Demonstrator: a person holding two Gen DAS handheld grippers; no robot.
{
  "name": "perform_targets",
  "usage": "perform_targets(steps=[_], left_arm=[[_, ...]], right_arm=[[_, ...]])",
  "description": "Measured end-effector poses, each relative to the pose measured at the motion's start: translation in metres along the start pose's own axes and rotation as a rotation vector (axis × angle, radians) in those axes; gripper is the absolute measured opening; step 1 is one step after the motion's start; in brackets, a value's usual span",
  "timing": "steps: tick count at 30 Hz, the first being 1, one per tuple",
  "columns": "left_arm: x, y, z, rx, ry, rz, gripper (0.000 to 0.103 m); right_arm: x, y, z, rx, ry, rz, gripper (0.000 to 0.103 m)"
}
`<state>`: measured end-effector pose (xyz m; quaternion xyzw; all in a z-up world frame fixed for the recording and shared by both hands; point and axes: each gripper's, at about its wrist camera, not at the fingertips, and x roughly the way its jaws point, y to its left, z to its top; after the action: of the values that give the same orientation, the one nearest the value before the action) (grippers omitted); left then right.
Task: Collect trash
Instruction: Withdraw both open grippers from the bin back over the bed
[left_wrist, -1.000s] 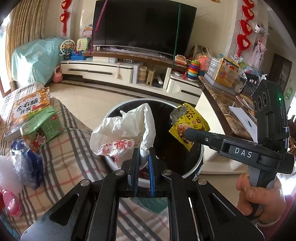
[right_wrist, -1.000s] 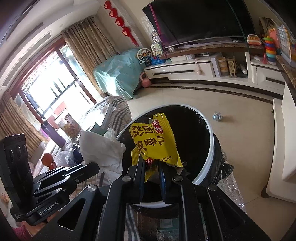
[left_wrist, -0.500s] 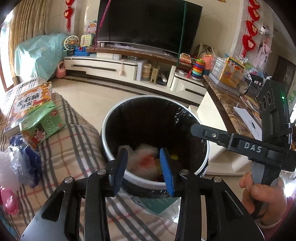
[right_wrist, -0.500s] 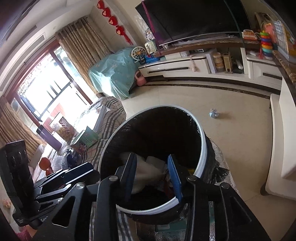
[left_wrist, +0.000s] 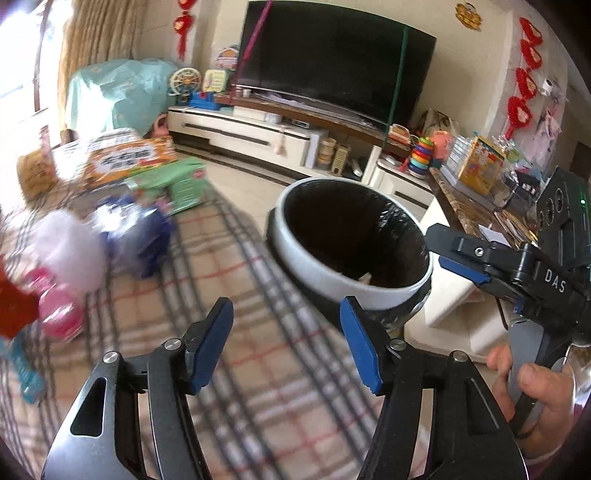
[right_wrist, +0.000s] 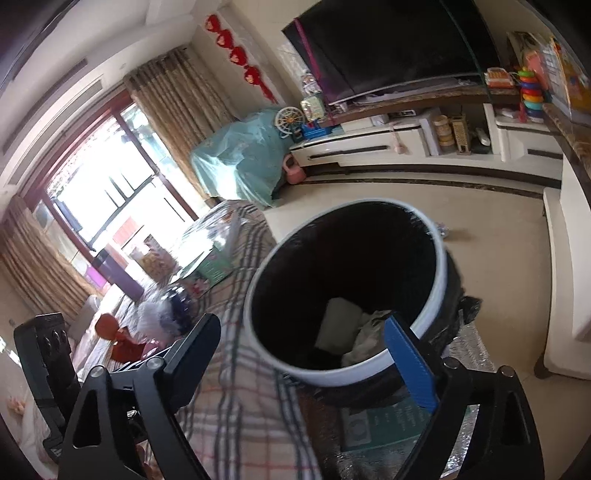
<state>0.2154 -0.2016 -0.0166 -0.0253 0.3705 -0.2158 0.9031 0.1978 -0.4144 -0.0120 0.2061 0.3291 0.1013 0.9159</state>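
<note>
Green box (left_wrist: 184, 184) and blue bag (left_wrist: 136, 236) lay beside the trash bin (left_wrist: 354, 284), left tool (left_wrist: 288, 343) and right tool (right_wrist: 306, 354) both opening and empty, wrappers gone from their grip since a second before.

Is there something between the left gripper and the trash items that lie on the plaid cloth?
Nothing visible. The left gripper, jaws opening and empty, faces bare plaid cloth; the blurred trash items lie beyond it to the left, beside the trash bin.

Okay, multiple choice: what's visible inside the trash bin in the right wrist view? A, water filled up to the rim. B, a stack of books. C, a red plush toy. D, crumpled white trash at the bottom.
D: white crumpled trash lies at the bottom of the black-lined trash bin, with no books, toy or water inside it.
</note>
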Motion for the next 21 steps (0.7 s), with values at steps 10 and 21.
perform_targets(steps=[10,21], left_arm=[[-0.035,0.048,-0.031,-0.104,-0.012,0.061,0.063],[-0.065,0.097,-0.055,-0.223,-0.022,0.128,0.063]], right_arm=[[0.010,0.045,-0.030,-0.050,0.044,0.065,0.093],[0.029,0.088,-0.057,-0.132,0.108,0.102,0.093]])
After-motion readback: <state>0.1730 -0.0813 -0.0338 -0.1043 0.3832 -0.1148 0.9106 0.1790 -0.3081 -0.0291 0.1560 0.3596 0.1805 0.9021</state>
